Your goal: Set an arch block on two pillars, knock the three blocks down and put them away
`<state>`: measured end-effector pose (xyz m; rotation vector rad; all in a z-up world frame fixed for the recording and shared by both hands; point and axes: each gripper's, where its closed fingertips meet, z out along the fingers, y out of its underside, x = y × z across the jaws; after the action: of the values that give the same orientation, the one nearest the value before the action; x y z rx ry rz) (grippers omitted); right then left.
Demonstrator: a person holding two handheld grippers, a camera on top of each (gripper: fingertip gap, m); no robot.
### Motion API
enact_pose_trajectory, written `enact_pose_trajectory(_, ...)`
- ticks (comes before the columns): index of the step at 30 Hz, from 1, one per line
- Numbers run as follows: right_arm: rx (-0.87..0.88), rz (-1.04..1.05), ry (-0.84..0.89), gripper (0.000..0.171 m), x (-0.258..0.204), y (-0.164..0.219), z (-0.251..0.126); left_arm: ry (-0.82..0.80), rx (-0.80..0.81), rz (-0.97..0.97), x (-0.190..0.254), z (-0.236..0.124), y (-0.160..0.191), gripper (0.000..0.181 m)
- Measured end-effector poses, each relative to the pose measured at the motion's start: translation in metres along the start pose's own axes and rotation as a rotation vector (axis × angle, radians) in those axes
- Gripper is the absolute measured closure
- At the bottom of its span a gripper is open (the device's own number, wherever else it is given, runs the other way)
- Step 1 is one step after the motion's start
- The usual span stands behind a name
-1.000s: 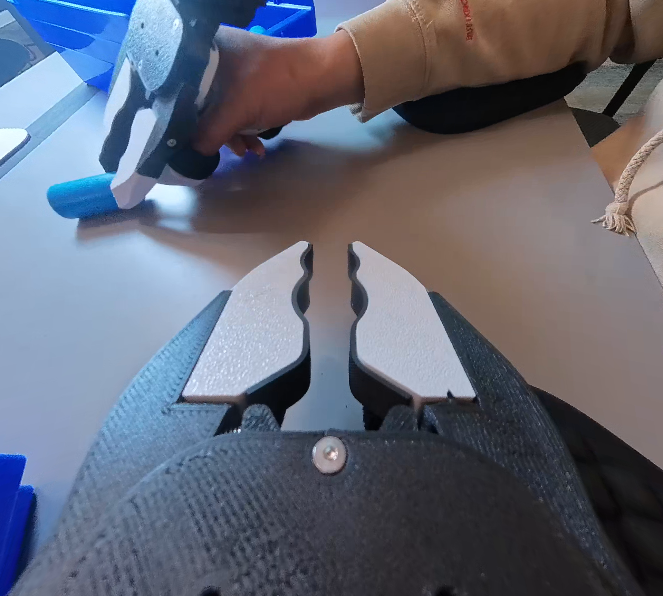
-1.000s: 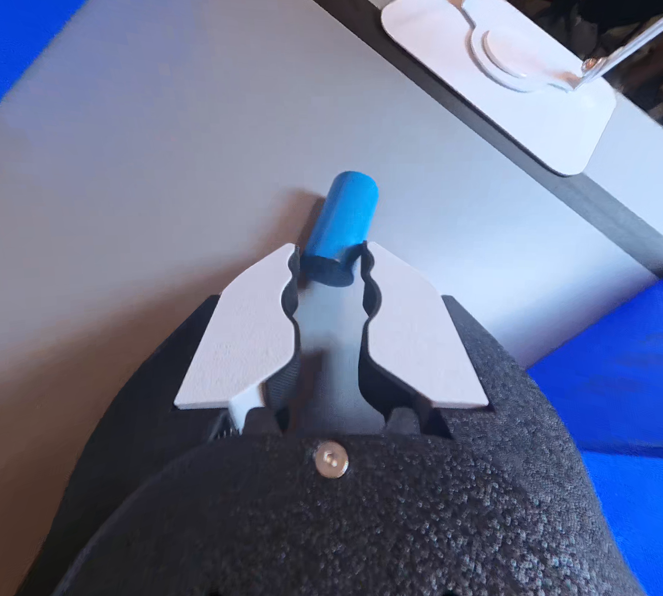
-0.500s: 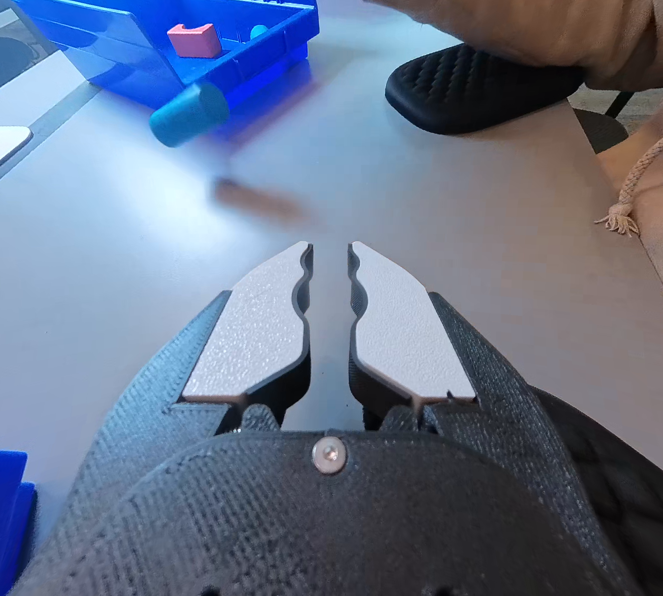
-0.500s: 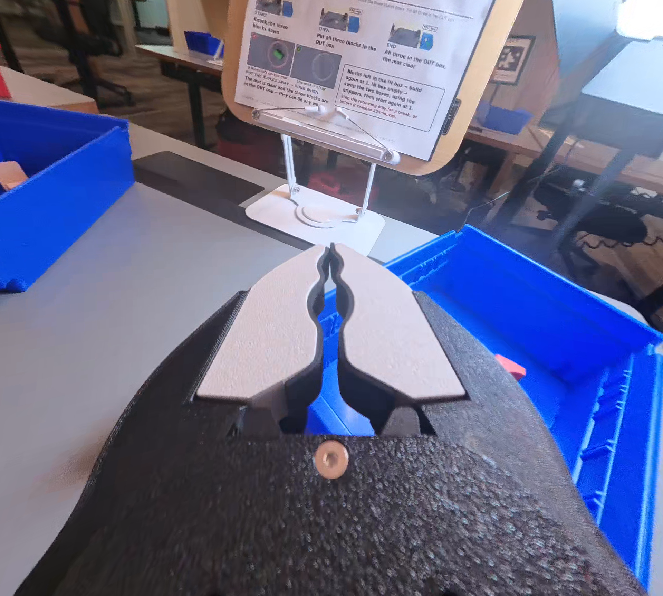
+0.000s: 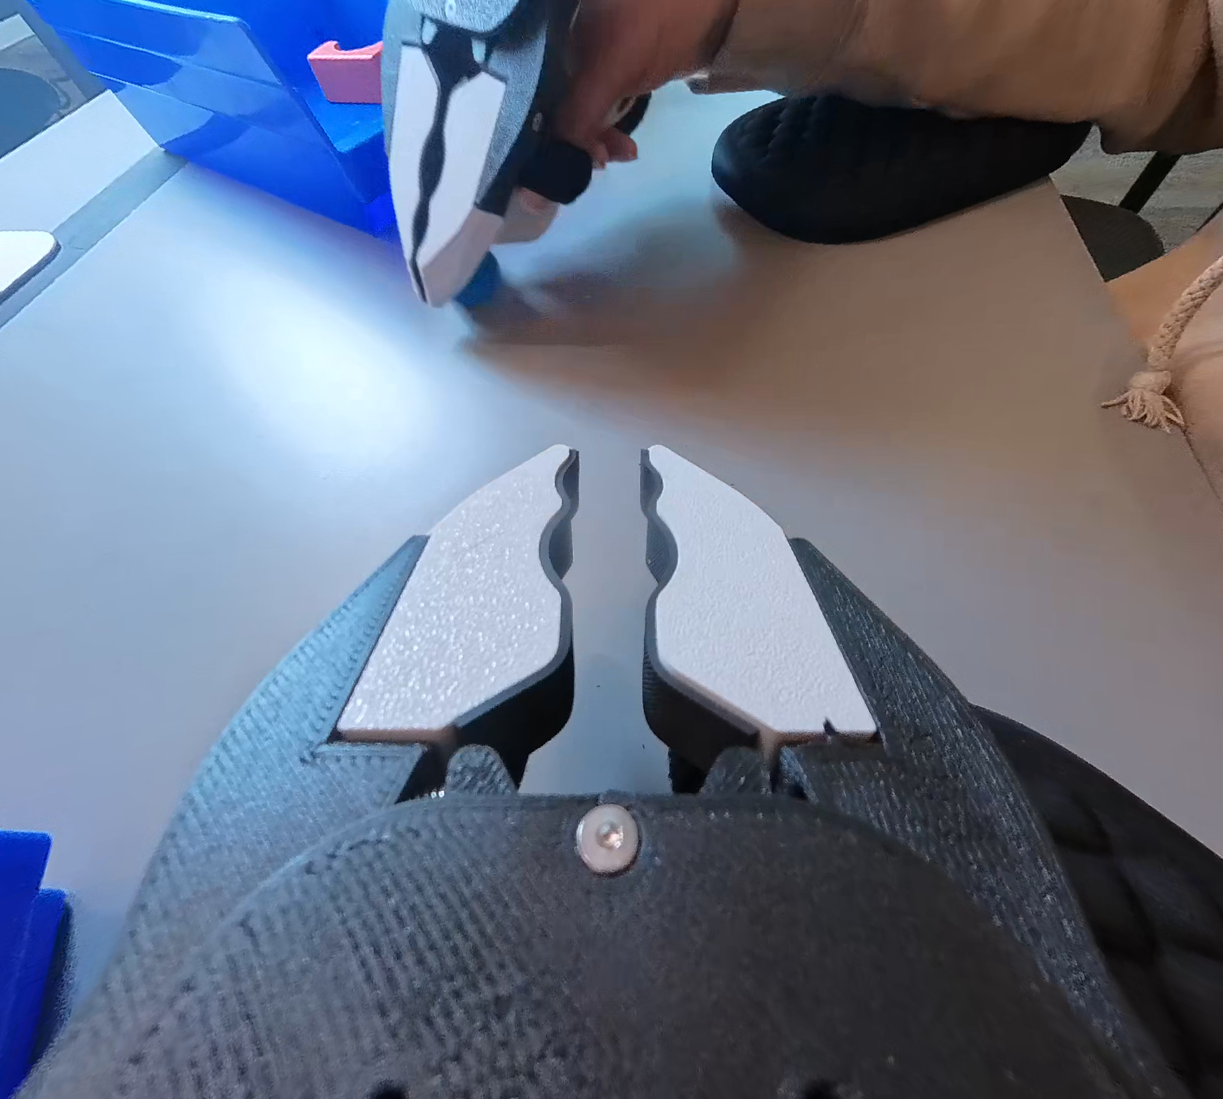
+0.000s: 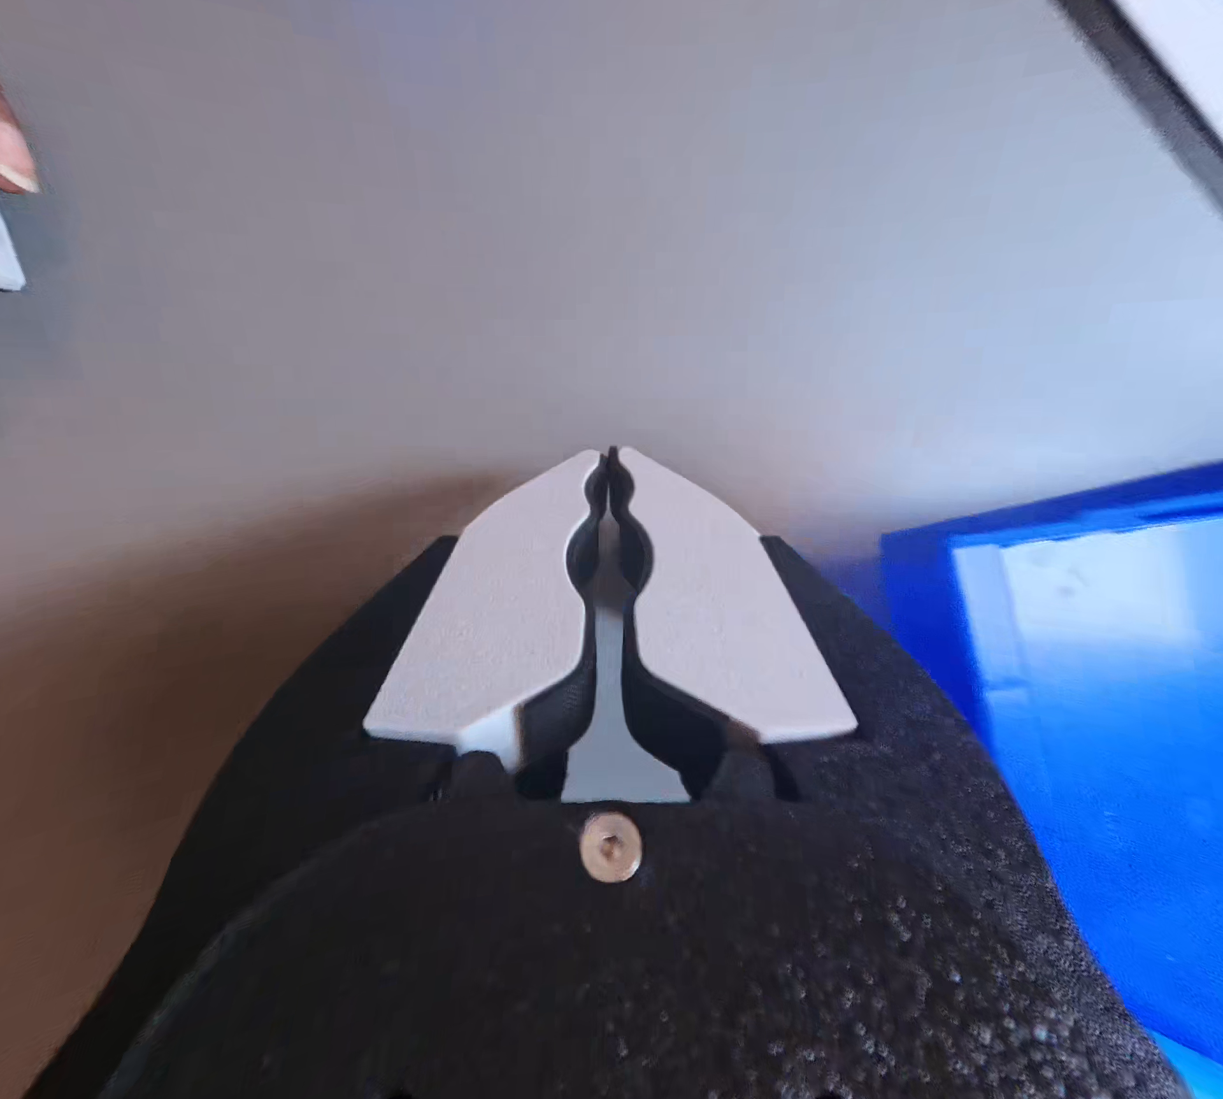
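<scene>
Near the worktop's far edge, the closed right gripper [image 5: 433, 279] touches a blue pillar [image 5: 480, 287] beside the bin [image 5: 218, 94]. Putting away; it must open to grasp. Left gripper [image 5: 609, 458] idles slightly open.

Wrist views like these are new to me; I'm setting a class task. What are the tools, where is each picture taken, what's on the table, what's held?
A person holds a two-finger gripper in each hand; a camera on each looks along its fingers. The left wrist view shows the left gripper, slightly open, empty, and farther off the right gripper, tips down beside a blue cylinder on the table. A red arch block lies in the blue bin. Right wrist view: shut, nothing held.
</scene>
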<state>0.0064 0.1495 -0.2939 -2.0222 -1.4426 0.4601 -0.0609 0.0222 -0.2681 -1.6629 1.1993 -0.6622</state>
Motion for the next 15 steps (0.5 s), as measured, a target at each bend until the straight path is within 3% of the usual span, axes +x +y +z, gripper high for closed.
enact_pose_trajectory(5, 0.161, 0.071, 0.036, 0.16, 0.023, -0.017, -0.04, 0.001, -0.007, 0.005, 0.001, 0.0, 0.001, 0.164)
enact_pose_trajectory(8, 0.221, 0.062, 0.148, 0.133, 0.05, -0.016, -0.061, 0.002, 0.0, -0.006, 0.0, 0.0, 0.0, 0.164)
enact_pose_trajectory(10, 0.21, 0.067, 0.146, 0.118, 0.055, -0.01, -0.067, 0.0, -0.002, -0.002, 0.0, 0.0, 0.0, 0.163)
enact_pose_trajectory(15, 0.02, -0.087, 0.003, 0.098, 0.023, 0.03, -0.049, 0.006, -0.006, -0.011, 0.0, 0.001, 0.001, 0.164)
